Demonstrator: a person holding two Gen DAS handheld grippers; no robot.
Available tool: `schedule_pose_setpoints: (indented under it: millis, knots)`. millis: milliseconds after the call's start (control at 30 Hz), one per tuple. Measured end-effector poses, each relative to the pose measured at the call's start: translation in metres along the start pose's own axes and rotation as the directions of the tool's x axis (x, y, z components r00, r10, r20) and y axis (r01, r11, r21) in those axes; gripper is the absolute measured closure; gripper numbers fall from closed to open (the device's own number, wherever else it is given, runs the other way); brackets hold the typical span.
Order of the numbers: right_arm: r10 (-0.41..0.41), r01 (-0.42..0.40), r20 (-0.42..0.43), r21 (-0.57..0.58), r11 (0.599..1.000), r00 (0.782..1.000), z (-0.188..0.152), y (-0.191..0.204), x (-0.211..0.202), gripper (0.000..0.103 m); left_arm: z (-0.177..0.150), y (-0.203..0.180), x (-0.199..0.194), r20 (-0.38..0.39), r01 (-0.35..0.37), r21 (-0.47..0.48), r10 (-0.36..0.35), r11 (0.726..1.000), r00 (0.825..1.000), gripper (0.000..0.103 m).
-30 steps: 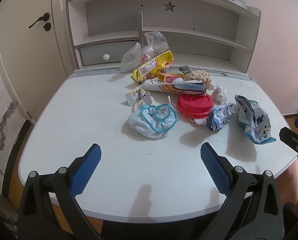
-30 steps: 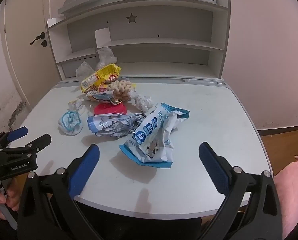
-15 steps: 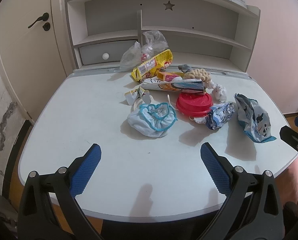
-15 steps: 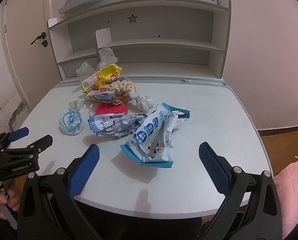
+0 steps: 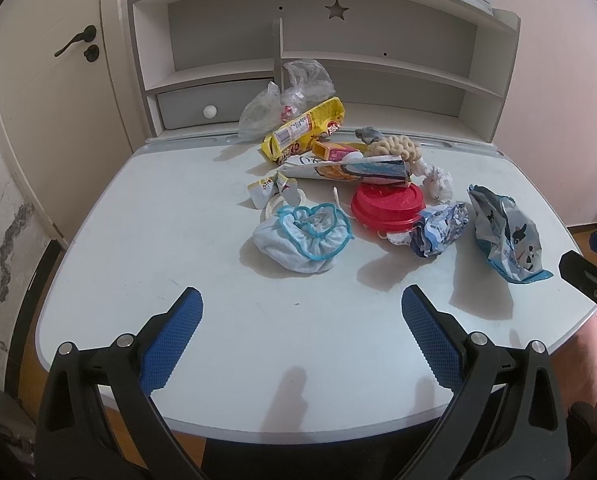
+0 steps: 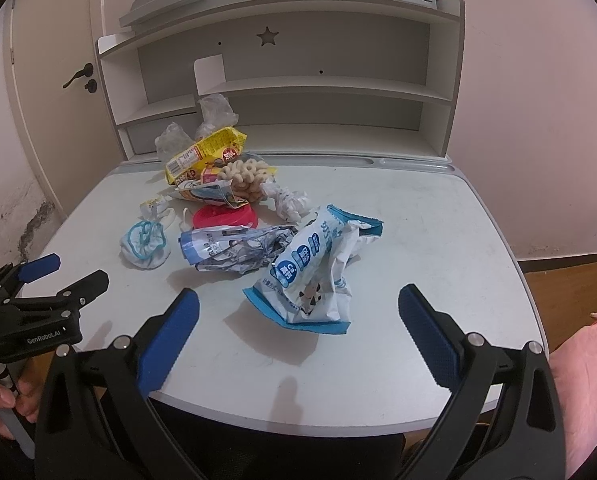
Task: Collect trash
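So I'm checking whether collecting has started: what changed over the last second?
Almost nothing. The left hand-held gripper and right hand-held gripper both hang open over the near edge of the desk, having crept only slightly. Nothing was grasped or released. The blue-and-white snack bag, red lid and other trash lie as before.

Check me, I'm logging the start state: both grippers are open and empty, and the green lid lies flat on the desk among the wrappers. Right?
One slip: the lid is red, not green, as the left wrist view shows. The rest holds: left gripper and right gripper are open and empty, and the lid lies flat on the desk among the wrappers.
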State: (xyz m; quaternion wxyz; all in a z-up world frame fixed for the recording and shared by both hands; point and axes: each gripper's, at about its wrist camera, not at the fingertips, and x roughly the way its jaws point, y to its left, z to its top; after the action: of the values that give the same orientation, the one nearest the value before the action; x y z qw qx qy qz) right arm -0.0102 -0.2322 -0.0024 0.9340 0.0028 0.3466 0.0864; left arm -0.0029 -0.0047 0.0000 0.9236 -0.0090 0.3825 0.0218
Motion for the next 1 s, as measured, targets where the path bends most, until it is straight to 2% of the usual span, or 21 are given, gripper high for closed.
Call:
schedule_pose_setpoints:
  millis: [1000]
  knots:
    - [0.004, -0.004, -0.005, -0.002, 1.000, 1.000, 0.0007, -0.0001, -0.0002, 0.007, -0.0025, -0.0022, 0.0017, -0.006, 0.002, 0.004, -0.001, 1.000, 1.000, 0.006]
